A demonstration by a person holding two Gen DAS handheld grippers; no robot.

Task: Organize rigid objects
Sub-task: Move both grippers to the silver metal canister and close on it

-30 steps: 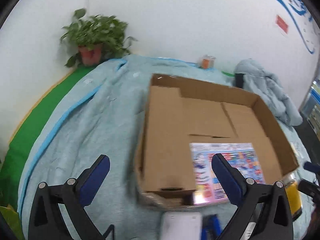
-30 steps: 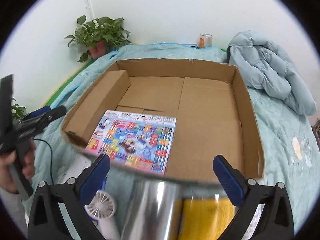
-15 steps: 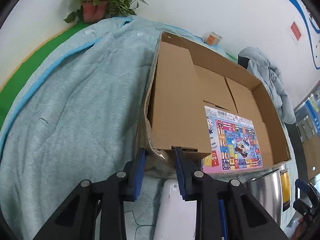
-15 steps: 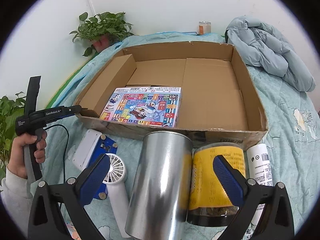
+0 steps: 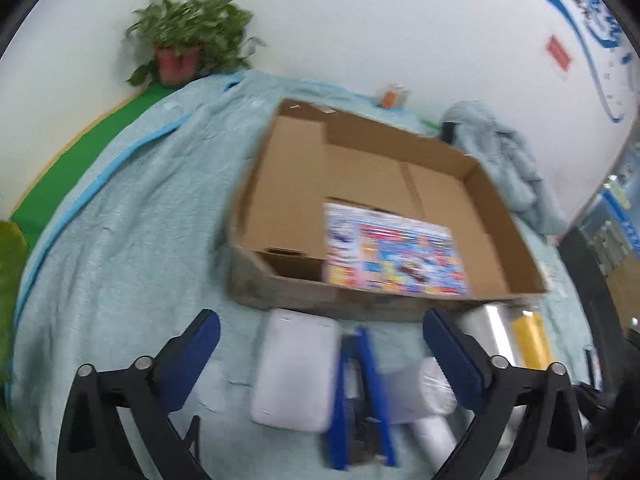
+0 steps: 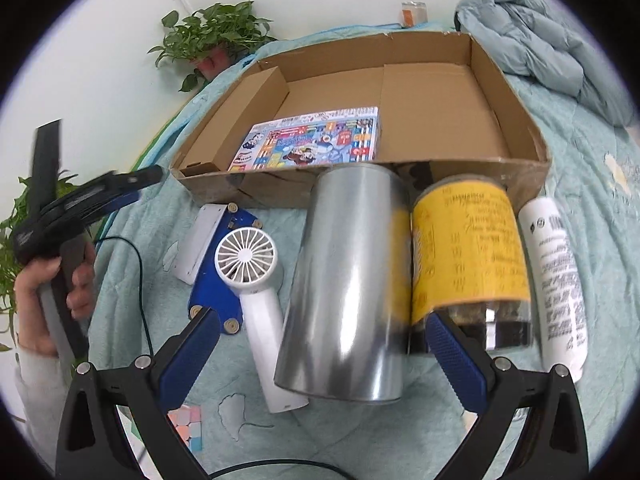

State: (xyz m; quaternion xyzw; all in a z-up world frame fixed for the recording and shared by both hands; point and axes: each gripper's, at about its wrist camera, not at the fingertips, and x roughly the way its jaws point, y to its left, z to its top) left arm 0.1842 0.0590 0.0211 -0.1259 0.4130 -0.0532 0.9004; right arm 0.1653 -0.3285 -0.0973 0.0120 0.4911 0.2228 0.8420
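Observation:
An open cardboard box (image 5: 500, 216) (image 6: 520, 120) lies on the teal bedcover, with a colourful printed flat box (image 5: 392, 252) (image 6: 312, 140) inside it. In front of it lie a white flat case (image 5: 294, 368) (image 6: 198, 240), a blue piece (image 5: 360, 396), a white hand fan (image 6: 256, 280), a silver can (image 6: 344, 280), a yellow-labelled jar (image 6: 468, 256) and a white bottle (image 6: 560, 280). My left gripper (image 5: 318, 344) hovers over the white case, its jaws opening wide and gripping nothing. My right gripper (image 6: 322, 348) stands open just short of the silver can, pads not touching it.
A potted plant (image 5: 188, 44) and a small orange jar (image 5: 394, 94) stand at the back by the wall. A bundled grey-blue jacket (image 6: 540, 40) lies to the box's right. A pastel cube (image 6: 188, 428) and a black cable (image 6: 140, 280) lie near the front. A hand (image 6: 44, 292) holds the left gripper's handle.
The left gripper closed near the box's front corner, then drew back and opened wide again. The right gripper sank towards the silver can and jar, which now look larger.

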